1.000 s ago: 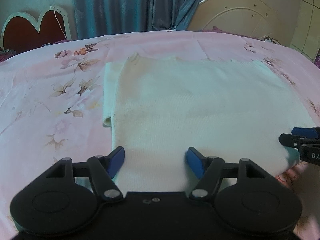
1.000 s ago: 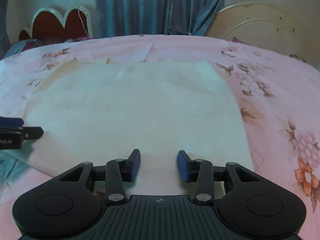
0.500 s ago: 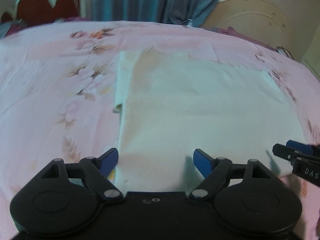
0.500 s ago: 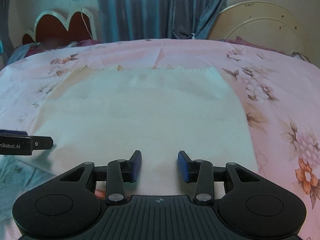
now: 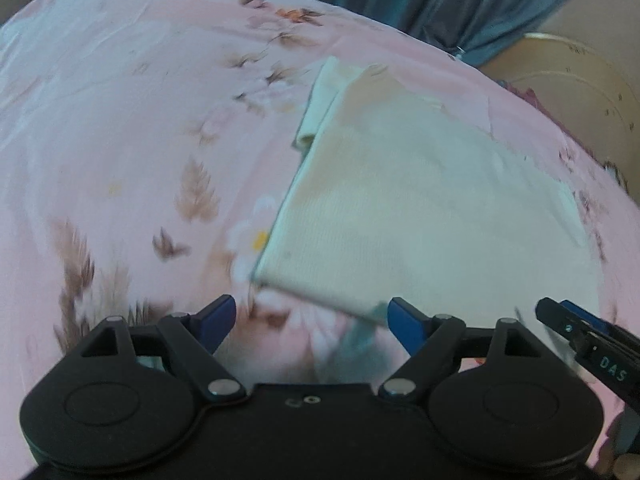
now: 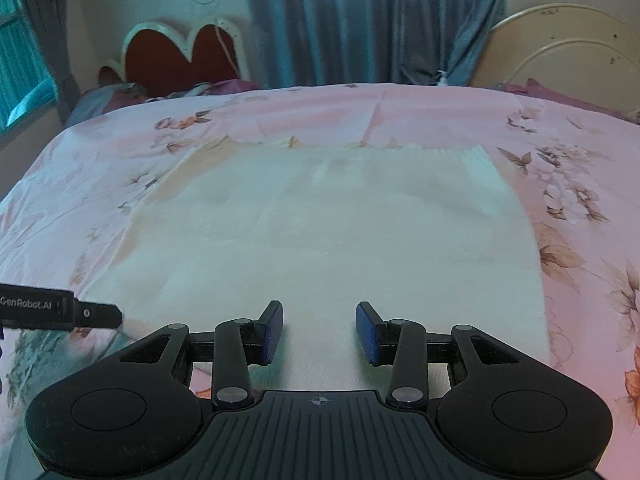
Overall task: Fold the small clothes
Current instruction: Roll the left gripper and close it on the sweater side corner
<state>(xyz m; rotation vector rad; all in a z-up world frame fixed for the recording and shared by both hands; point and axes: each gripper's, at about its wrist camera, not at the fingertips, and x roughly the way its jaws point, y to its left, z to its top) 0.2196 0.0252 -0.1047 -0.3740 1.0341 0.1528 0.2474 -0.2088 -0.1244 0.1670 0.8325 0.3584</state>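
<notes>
Left wrist view: left hand-held gripper (image 5: 310,318) spread wide, nothing pinched; near corner of cream knit garment (image 5: 420,208) just ahead of blue pads, frame blurred. Garment folded, flat on pink floral bedsheet (image 5: 120,140). Right wrist view: right hand-held gripper (image 6: 319,330) partly spread over garment's near edge (image 6: 320,232), pads not pinching cloth. Left gripper's finger visible at left edge. Grey-blue curtain (image 6: 340,20) behind bed.

Dim daylight, left view blurred, fisheye-warped edges
</notes>
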